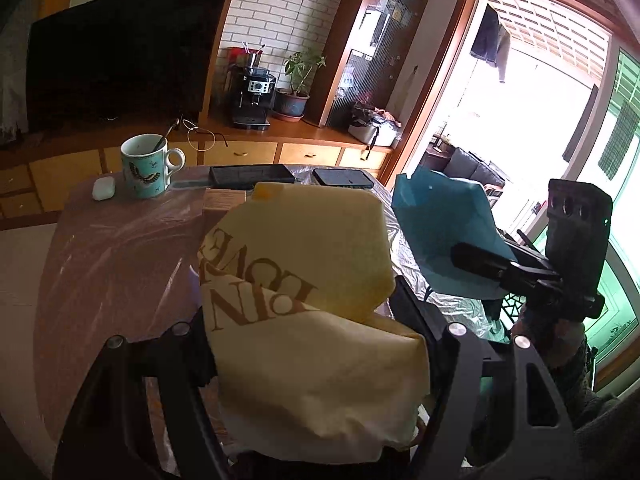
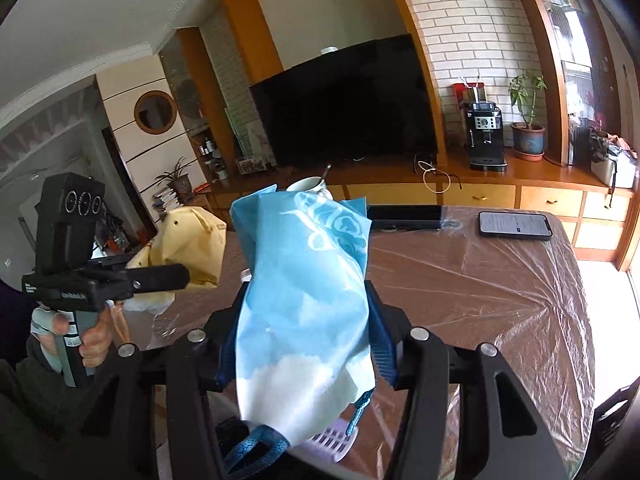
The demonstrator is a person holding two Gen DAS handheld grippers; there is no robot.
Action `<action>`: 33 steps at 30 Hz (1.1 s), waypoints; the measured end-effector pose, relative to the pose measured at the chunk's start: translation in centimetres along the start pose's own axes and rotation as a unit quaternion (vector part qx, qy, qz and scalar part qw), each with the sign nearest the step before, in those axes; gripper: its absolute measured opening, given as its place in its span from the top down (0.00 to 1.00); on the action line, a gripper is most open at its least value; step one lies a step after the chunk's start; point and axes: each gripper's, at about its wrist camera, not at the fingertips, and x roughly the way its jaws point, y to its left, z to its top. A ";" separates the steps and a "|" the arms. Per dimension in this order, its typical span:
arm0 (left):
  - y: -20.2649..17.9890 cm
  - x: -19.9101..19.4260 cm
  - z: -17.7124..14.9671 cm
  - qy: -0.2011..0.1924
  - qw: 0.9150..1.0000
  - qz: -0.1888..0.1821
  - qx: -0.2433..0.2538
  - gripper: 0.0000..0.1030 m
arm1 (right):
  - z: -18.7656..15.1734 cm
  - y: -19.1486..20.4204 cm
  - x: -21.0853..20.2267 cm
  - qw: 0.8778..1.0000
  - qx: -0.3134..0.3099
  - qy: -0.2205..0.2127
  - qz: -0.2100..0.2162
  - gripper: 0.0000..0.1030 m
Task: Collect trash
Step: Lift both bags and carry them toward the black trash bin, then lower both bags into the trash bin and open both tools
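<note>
A cream paper bag (image 1: 320, 360) with brown lettering fills the left wrist view. My left gripper (image 1: 304, 304) is shut on it, and the bag hides most of both fingers. To its right, a blue and white paper bag (image 1: 436, 216) hangs above the table edge in my right gripper (image 1: 468, 260). In the right wrist view the blue bag (image 2: 304, 248), with a blue cord handle, is pinched between the two pads of the right gripper (image 2: 306, 296). At the left of that view, the left gripper (image 2: 176, 268) holds the cream bag (image 2: 192, 236), with a person's hand (image 2: 94, 340) on its grip.
A round table (image 2: 480, 300) under clear plastic film carries a butterfly mug (image 1: 146, 166) with a spoon, a white earbud case (image 1: 104, 190), a dark tray (image 1: 252, 175) and a phone (image 2: 515, 224). A white slotted basket (image 2: 332, 440) shows below the blue bag. A sideboard with a TV stands behind.
</note>
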 end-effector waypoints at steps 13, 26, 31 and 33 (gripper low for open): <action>-1.4 -1.2 -5.9 0.023 0.998 0.055 0.031 0.29 | -5.1 4.3 -2.9 0.999 -0.002 0.034 0.036 0.49; -2.2 -1.0 -11.4 0.072 0.995 0.047 0.047 0.29 | -9.9 5.5 -3.6 0.995 0.019 0.081 0.054 0.49; -3.0 -1.0 -12.8 0.089 0.993 0.046 0.062 0.29 | -11.9 5.8 -3.8 0.992 0.031 0.102 0.063 0.49; -3.3 -0.8 -13.5 0.098 0.992 0.038 0.064 0.29 | -12.7 5.8 -3.7 0.991 0.038 0.111 0.066 0.49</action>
